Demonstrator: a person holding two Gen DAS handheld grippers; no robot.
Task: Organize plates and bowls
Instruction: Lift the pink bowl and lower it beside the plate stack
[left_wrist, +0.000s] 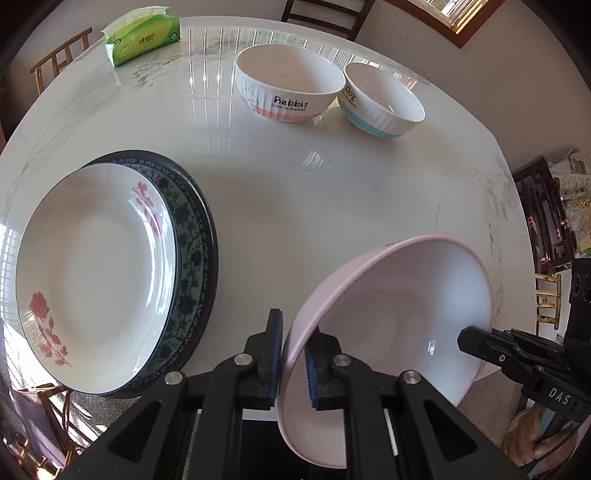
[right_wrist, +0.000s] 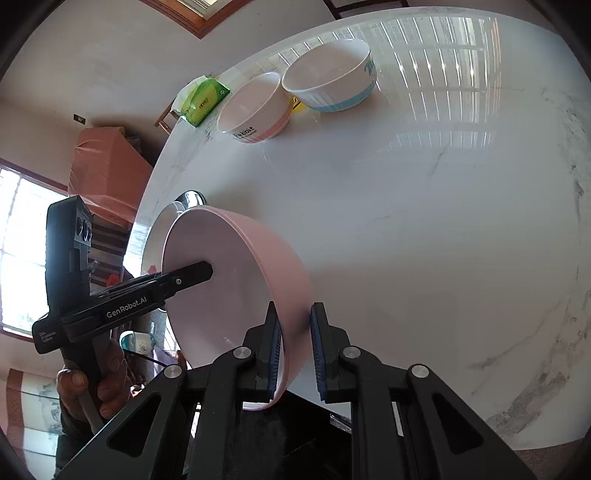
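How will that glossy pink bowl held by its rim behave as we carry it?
The glossy pink bowl looks rigid and probably slick, so it may slip. Left tool grips one rim wall, right tool straddles the other, and the bowl hangs tilted. Likely ceramic: chips if dropped.

left wrist view looks along its fingers from the table's (left_wrist: 295, 206) near edge, facing across it. right wrist view looks in from the opposite side, close. both share the pink bowl (left_wrist: 402, 317) (right_wrist: 236, 280) and far bowls.
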